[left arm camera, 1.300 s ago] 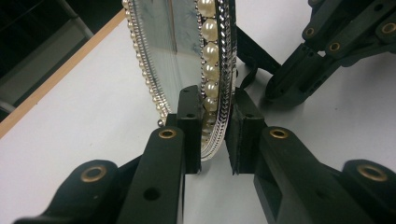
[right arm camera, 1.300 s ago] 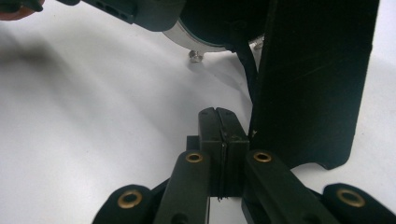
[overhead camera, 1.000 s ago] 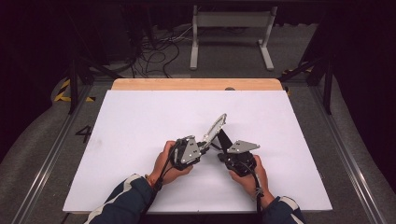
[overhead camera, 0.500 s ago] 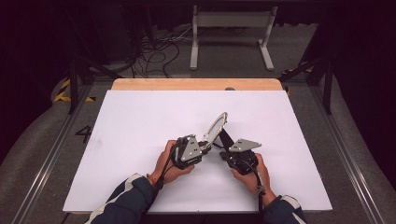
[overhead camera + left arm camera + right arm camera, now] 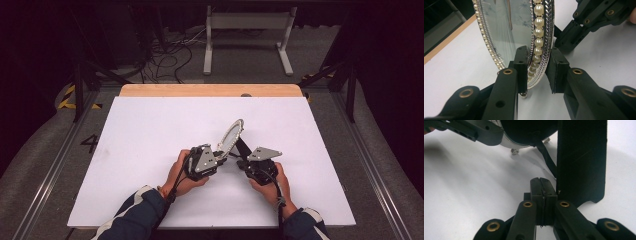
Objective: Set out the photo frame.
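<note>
Near the middle of the white table [image 5: 150,150], up on its lower edge and leaning back: the oval pearl-rimmed frame [image 5: 231,136]. Propped from behind on its black easel leg [image 5: 243,147], so already stood up rather than lying flat. Looks like the main part of the job done, judging by how it sits.

Down at the frame's bottom edge, the left gripper [image 5: 222,154], straddling the silver rim. Seen close in the left gripper view [image 5: 540,57]: one pad across the glass and the row of pearls [image 5: 538,32], the other just beside the outer rim. Pressing or only hovering at the metal? Cannot tell from here; too fine a gap to call. Small silver foot [image 5: 523,95] down on the table just below the jaws.

Over on the other side, the right gripper [image 5: 243,159], jaws pressed flat together with nothing to be seen between them. Clear in the right gripper view [image 5: 543,190]: closed tips low to the table, just beside the foot of the easel leg [image 5: 581,157], not clamped on it. Thin black strap [image 5: 546,157] running from the leg back to the frame.

Left to do, by the look of it: trust the frame to leg and feet alone, ease the left jaws off the rim, draw both grippers clear. Risk worth a mention: a nudge on that leg and over goes the frame.
</note>
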